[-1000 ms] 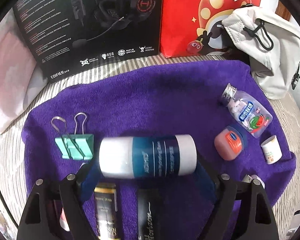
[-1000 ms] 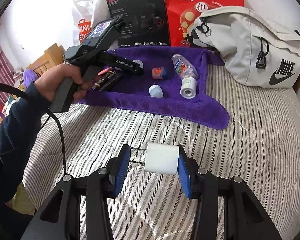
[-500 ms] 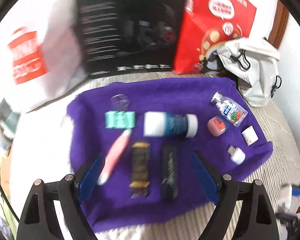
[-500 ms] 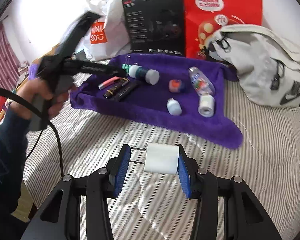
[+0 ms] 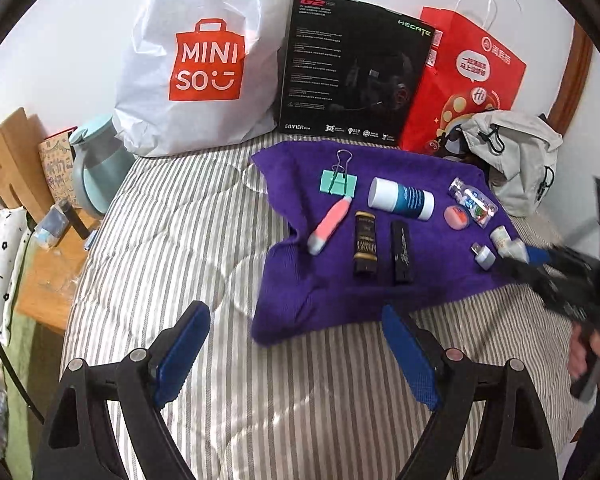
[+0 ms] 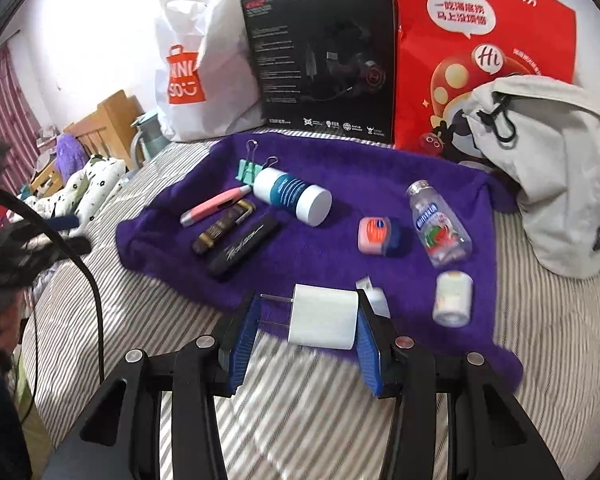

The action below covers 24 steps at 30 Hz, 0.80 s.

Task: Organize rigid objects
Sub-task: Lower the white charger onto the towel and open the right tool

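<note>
Change: the blue-and-white bottle (image 5: 401,198), clamped a second ago, is now left lying on the purple towel (image 5: 328,300); the left gripper (image 5: 296,356) is drawn back over bare striped bedding, fingers apart.
Right gripper (image 6: 306,322): closed on the white charger (image 6: 323,317), now above the towel's near edge.
Room: open towel remains between charger and black tube (image 6: 244,249).
Left view only: the teal jug (image 5: 96,168).

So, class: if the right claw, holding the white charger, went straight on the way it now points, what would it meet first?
Probably the small white USB adapter lying on the purple towel, just beyond the charger held in the right claw; depth is uncertain.
</note>
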Motion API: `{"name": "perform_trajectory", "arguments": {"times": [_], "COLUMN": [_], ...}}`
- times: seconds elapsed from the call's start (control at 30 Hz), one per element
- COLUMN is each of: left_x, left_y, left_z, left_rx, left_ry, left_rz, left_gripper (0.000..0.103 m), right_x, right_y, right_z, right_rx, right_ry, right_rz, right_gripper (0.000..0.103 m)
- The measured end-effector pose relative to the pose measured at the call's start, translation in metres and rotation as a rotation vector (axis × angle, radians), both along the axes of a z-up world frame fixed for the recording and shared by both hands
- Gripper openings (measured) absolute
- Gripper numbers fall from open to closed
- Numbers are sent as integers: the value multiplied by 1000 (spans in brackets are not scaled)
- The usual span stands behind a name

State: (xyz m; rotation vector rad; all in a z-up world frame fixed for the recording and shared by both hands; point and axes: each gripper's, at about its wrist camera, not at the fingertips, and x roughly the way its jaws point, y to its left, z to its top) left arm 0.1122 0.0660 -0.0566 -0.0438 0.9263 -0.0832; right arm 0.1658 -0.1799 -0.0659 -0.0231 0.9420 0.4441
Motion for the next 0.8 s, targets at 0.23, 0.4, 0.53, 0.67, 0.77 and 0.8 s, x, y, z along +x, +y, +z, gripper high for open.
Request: {"name": "perform_trajectory", "arguments": {"times": [0.23,0.4,0.53,0.67,0.77,0.8], "left_x": [-17,-19,-20,-19,-20,-20], "left_y": [4,5,2,-2,-3,-3], "left_z": [2,3,3,2,2,2], "left_rx": [-3,-15,-31,-30,-44,-50], "left_ry": [-13,-16,-17,-13,-9,-8], "left_rz": [-5,-5,-17,-27,-36,-39], "left_gripper": [87,87,87,87,87,87], "right_x": [36,48,54,57,57,57], "right_y": [25,38,46,50,53,54], "right_z": [-19,-31,-41,-45,-46,-46], "right_rx": [-46,-79,-113,-126,-138,-149], "right_ry": [31,52,67,65,58,52], "right_rz": [19,42,53,58,62,68], "right_gripper": [45,45,45,45,46,46]}}
